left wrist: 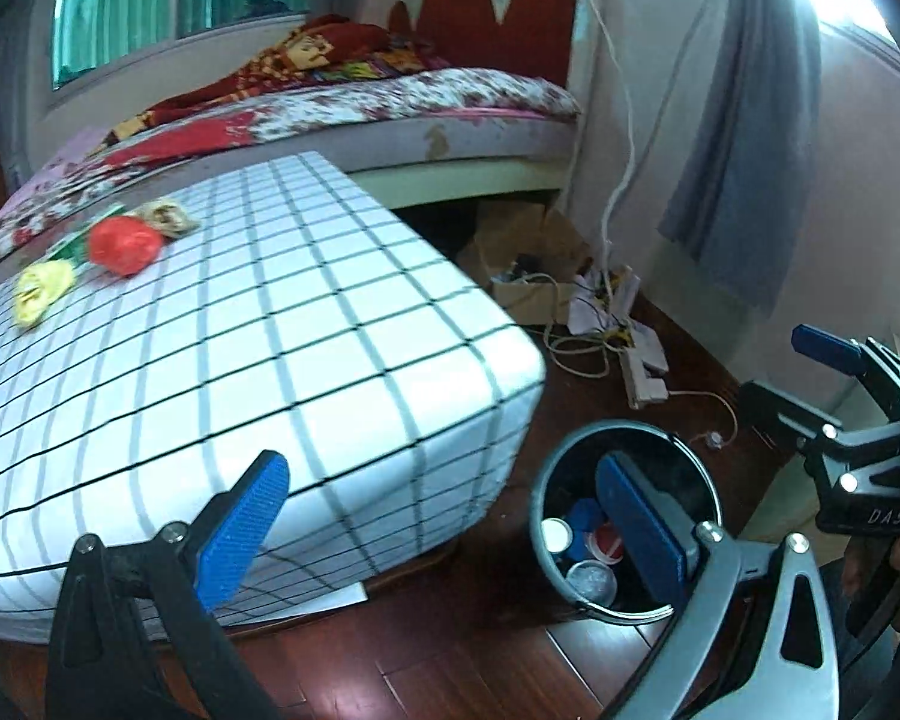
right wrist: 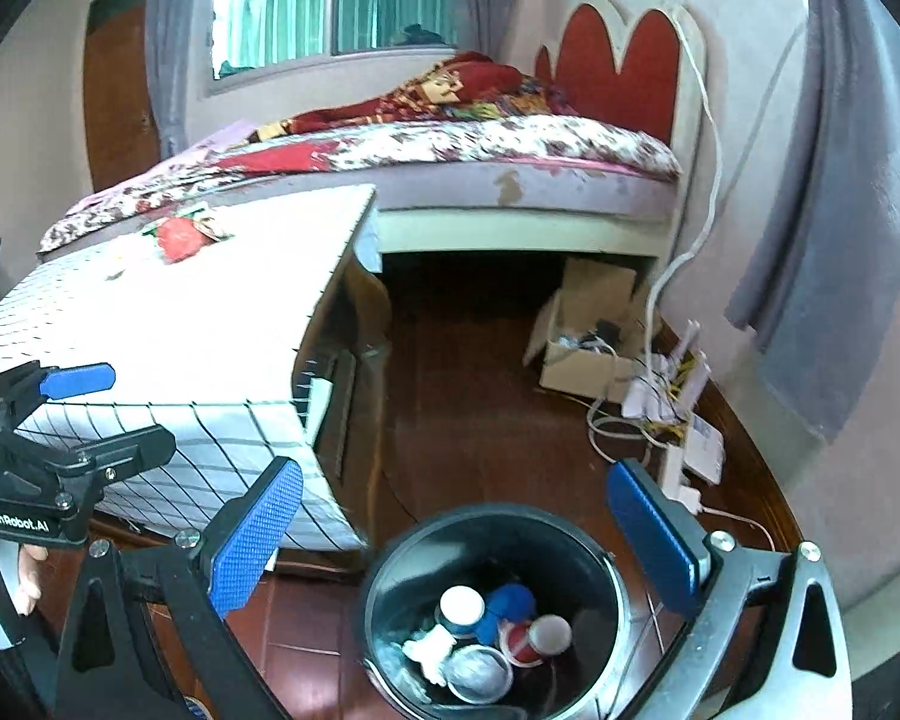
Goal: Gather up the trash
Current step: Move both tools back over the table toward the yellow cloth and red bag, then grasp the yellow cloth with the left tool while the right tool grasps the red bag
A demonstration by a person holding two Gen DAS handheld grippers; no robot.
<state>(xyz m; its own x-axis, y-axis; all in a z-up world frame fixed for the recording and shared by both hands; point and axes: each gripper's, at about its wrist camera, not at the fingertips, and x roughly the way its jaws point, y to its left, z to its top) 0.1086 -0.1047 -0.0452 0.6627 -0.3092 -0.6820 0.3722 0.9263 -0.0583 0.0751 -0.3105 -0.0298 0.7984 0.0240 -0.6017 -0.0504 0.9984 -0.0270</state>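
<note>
Three scraps (left wrist: 123, 243) lie on the checked table (left wrist: 306, 360); bin (right wrist: 492, 612) beside it.

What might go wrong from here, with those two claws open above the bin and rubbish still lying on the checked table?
1. The red wad, yellow wrapper and crumpled paper lie at the table's far side; a reach could nudge light pieces off.
2. The bin stands right beneath the right gripper; a low swing may tip it.
3. Loose cables trail on the floor close to the bin; they might snag.
</note>
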